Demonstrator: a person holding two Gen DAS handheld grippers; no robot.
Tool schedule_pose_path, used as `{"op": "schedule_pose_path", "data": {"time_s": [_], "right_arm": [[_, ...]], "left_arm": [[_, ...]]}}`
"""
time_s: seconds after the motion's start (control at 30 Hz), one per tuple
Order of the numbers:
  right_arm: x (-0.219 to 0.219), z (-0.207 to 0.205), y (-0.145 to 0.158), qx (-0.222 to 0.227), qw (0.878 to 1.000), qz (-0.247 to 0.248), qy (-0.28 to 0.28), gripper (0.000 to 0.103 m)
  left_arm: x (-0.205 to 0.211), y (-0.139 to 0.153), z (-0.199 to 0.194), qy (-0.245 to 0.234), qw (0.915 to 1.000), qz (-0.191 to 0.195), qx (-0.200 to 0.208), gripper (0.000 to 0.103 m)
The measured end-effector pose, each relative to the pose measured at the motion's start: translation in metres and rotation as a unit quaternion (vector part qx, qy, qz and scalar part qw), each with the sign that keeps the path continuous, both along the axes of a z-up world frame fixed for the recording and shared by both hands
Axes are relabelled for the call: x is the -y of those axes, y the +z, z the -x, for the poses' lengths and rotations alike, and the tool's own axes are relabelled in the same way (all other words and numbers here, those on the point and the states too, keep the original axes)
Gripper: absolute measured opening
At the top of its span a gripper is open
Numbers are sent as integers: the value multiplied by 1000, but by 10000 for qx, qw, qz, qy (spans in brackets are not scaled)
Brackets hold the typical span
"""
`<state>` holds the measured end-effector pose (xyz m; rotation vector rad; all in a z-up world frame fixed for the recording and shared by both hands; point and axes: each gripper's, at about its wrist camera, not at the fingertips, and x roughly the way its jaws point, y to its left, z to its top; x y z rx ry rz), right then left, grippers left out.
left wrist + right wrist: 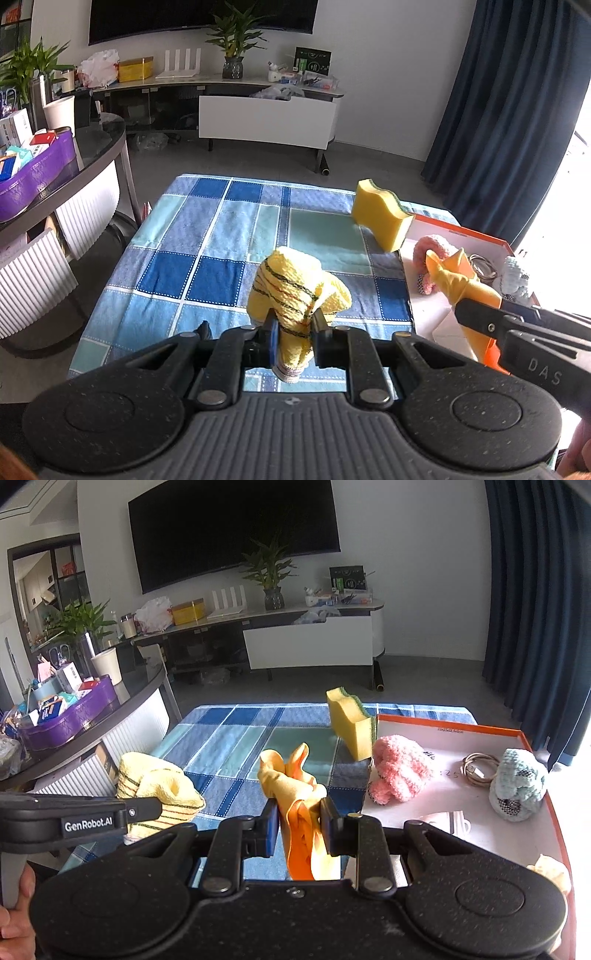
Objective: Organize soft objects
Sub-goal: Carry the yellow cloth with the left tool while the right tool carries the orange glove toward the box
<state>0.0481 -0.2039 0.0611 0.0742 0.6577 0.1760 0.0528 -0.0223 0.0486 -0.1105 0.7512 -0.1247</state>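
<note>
My left gripper is shut on a yellow striped knit cloth, which bunches above the blue checked tablecloth. Seen from the right wrist, that striped cloth hangs at the left. My right gripper is shut on an orange-yellow cloth; the same orange-yellow cloth shows at the right in the left wrist view. A yellow sponge with a green back leans against the orange-rimmed box. A pink fluffy item and a pale blue knitted item lie inside the box.
A coiled cable lies in the box beside the blue item. A dark glass table with a purple tray stands to the left. A TV bench and blue curtain lie beyond.
</note>
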Motion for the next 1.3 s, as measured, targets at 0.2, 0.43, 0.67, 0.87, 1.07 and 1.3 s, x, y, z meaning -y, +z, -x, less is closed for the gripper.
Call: {"op": "schedule_pose_path", "data": {"time_s": [0.2, 0.43, 0.67, 0.87, 1.07, 1.3], "right_arm": [[5, 13, 6, 101, 9999, 7, -49, 30], [14, 22, 14, 221, 9997, 5, -139, 30], [22, 29, 19, 289, 9993, 12, -233, 30], [28, 32, 21, 329, 9990, 13, -304, 30], [35, 33, 22, 354, 9987, 7, -369, 30], [41, 35, 22, 354, 9983, 0, -456, 30]], "left_arm": [[6, 4, 9, -56, 10000, -15, 64, 20], [12, 8, 14, -126, 9998, -31, 120, 20], [19, 10, 18, -210, 9996, -53, 164, 20], [24, 11, 19, -249, 9995, -57, 167, 20], [28, 10, 18, -298, 9994, -76, 176, 20], [37, 11, 18, -403, 9989, -104, 208, 20]]}}
